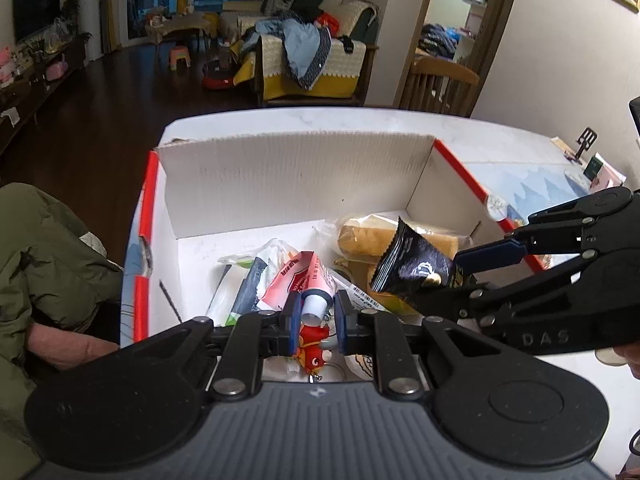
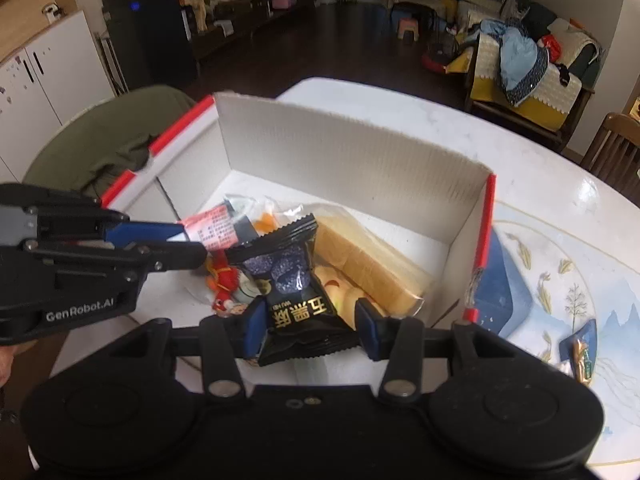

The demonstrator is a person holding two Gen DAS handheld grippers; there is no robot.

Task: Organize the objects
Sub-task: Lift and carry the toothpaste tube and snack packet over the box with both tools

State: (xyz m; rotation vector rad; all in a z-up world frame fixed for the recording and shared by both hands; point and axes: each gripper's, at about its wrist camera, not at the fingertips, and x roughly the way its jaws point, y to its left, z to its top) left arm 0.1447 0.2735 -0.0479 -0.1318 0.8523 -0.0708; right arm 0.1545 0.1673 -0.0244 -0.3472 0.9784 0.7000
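Observation:
A white cardboard box (image 1: 296, 184) with red edges stands on the table and also shows in the right wrist view (image 2: 352, 160). My left gripper (image 1: 316, 316) is shut on the white cap of a pink tube (image 1: 296, 276), held over the box; the tube also shows in the right wrist view (image 2: 212, 230). My right gripper (image 2: 312, 326) is shut on a black snack packet (image 2: 292, 280), held over the box; the packet also shows in the left wrist view (image 1: 412, 256). In the box lie wrapped bread (image 2: 368, 264), a red toy (image 1: 310, 340) and plastic packets (image 1: 248, 280).
The white table (image 2: 520, 168) carries a blue-patterned mat (image 2: 580, 280) with a small packet (image 2: 582, 356) on it. A phone stand (image 1: 584, 146) and cards stand at the far right. A green jacket (image 1: 36, 248) hangs on a chair to the left.

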